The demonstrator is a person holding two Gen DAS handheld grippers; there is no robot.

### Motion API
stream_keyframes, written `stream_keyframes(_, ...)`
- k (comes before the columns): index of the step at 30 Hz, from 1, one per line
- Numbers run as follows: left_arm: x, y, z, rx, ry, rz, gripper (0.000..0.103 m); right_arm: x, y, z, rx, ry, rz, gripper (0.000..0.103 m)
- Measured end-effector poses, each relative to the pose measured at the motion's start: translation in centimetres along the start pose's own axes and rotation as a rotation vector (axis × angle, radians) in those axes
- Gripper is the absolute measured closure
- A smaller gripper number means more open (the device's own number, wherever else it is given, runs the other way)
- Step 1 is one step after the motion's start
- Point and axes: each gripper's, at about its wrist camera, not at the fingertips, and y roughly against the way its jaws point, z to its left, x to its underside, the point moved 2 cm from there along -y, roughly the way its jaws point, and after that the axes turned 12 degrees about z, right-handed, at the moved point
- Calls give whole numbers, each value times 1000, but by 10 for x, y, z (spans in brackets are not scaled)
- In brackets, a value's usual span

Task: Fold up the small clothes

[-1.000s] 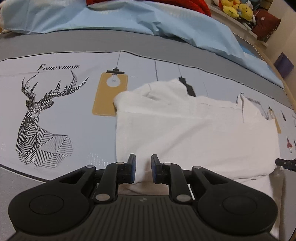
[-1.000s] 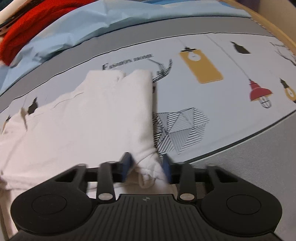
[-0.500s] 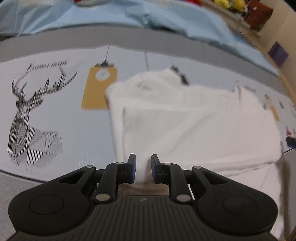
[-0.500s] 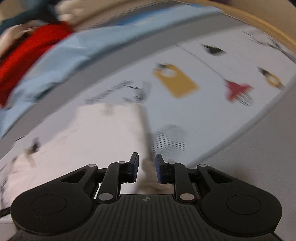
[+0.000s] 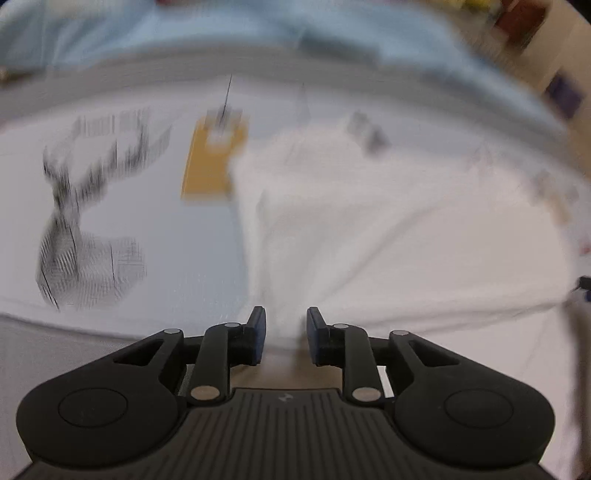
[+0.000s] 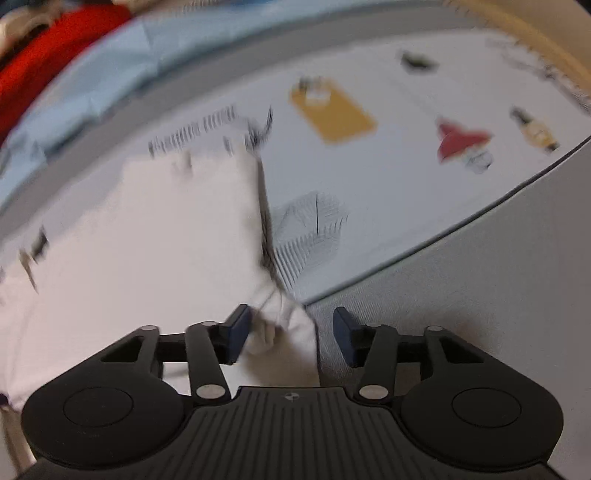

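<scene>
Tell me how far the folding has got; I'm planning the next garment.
Done: the white garment lies doubled over on the printed sheet. In hand: both claws, left and right, are opening, its near edge between them. Left: further folds, blur hides detail.

My left wrist camera sits just behind my left gripper (image 5: 284, 334) and looks steeply down and forward, close over the printed pale bedsheet (image 5: 177, 236), its picture smeared. My right wrist camera rides behind my right gripper (image 6: 291, 334), tilted the same way and just as near, also blurred. Both views share the white knitted garment (image 5: 388, 236) (image 6: 147, 236), the mustard-yellow lamp print (image 5: 210, 162) (image 6: 334, 110) and the light blue cloth (image 5: 221, 33) (image 6: 92, 88) along the far edge.
</scene>
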Motion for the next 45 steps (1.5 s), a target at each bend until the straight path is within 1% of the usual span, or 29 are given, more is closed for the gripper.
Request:
stream_keyframes(1, 3, 20, -5, 19, -10, -57, 60, 2, 15, 3, -13, 11, -40, 53)
stream_keyframes(2, 6, 35, -9, 22, -16, -92, 46, 3, 31, 5, -30, 32, -79, 53)
stream_keyframes(3, 10, 50, -15, 13, -23, -120, 43, 6, 48, 9, -49, 61, -116, 53)
stream_keyframes(5, 25, 81, -25, -4, -60, -174, 43, 13, 76, 17, -74, 123, -178, 53)
stream_keyframes(6, 36, 96, -29, -8, -78, -202, 41, 19, 90, 20, -82, 147, -205, 53)
stream_keyframes(7, 45, 108, -34, -13, -85, -226, 38, 24, 102, 21, -90, 155, -219, 53)
stream_keyframes(8, 59, 121, -37, -17, -88, -254, 34, 28, 110, 20, -104, 156, -226, 53)
stream_keyframes(11, 105, 155, -45, -16, -95, -331, 27, 52, 137, 17, -180, 165, -232, 53)
stream_keyframes(13, 136, 170, -47, -20, -103, -360, 26, 77, 155, 15, -218, 211, -240, 53)
stream_keyframes(14, 152, 175, -47, -26, -104, -370, 26, 90, 165, 15, -223, 230, -249, 53)
stream_keyframes(15, 161, 179, -46, -34, -101, -377, 26, 104, 174, 12, -223, 248, -263, 53)
stream_keyframes(17, 188, 184, -44, -23, -105, -390, 25, 131, 189, 3, -214, 270, -289, 53)
stream_keyframes(20, 220, 179, -39, -39, -77, -376, 25, 168, 199, -13, -208, 284, -330, 53)
stream_keyframes(22, 238, 174, -35, -42, -63, -373, 25, 189, 199, -24, -197, 264, -349, 53)
stream_keyframes(24, 254, 164, -30, -42, -31, -338, 25, 205, 195, -31, -159, 279, -342, 53)
stream_keyframes(26, 266, 153, -24, -9, 4, -284, 25, 217, 191, -36, -135, 291, -343, 54)
stream_keyframes(27, 270, 146, -21, -5, 24, -251, 25, 221, 185, -40, -114, 293, -330, 54)
stream_keyframes(29, 272, 133, -16, -12, 46, -204, 25, 227, 172, -48, -81, 266, -263, 53)
stream_keyframes(31, 272, 125, -13, -18, 48, -184, 25, 229, 159, -58, -74, 237, -220, 54)
stream_keyframes(34, 270, 116, -6, -20, 62, -162, 25, 233, 139, -69, -34, 196, -164, 54)
stream_keyframes(36, 270, 112, -4, -17, 64, -140, 27, 232, 132, -74, -65, 144, -123, 54)
stream_keyframes(38, 272, 109, -1, -14, 59, -128, 28, 232, 126, -74, -89, 131, -105, 54)
stream_keyframes(42, 270, 103, 6, 4, 71, -99, 34, 235, 112, -72, -56, 164, -61, 54)
stream_keyframes(45, 270, 93, 19, 29, 131, -38, 37, 236, 104, -75, -41, 166, -14, 54)
